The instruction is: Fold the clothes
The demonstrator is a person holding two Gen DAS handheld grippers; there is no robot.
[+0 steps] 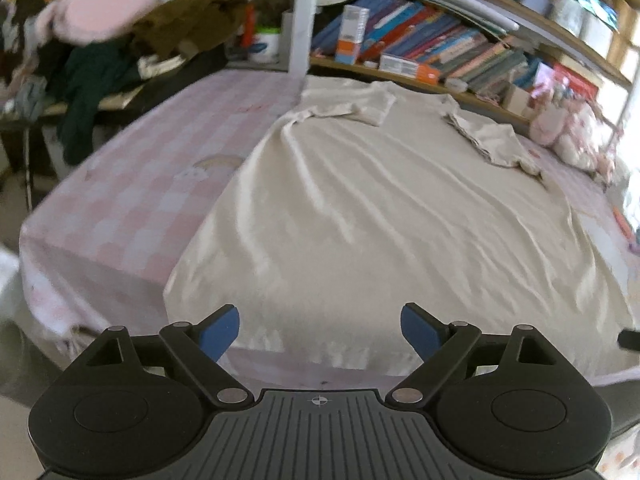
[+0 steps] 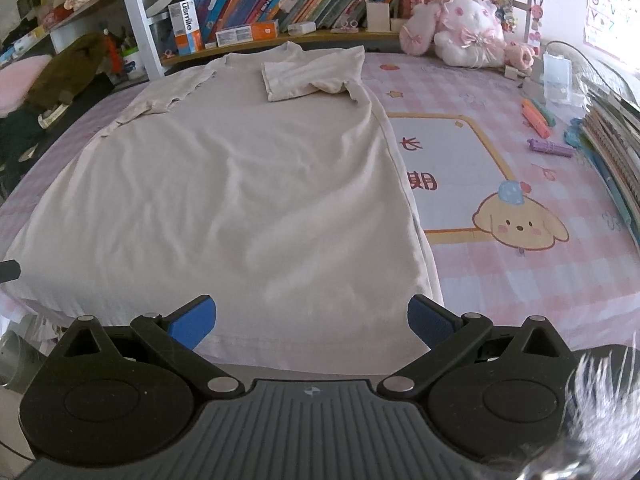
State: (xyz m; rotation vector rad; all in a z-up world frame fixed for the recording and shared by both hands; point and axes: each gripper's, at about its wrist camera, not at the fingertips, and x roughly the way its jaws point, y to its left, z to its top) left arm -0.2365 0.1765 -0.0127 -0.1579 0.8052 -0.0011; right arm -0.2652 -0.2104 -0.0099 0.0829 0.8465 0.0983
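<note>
A cream T-shirt (image 2: 240,184) lies flat on the bed (image 2: 520,280), long axis running away from me, collar far, hem nearest. My left hand-held gripper (image 1: 320,330) and right hand-held gripper (image 2: 312,322) both hover wide open and empty just short of the hem, right one near its right corner.

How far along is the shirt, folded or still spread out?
Mostly spread. The shirt lies flat on the bed, body unfolded; only its sleeves are turned inward.
</note>
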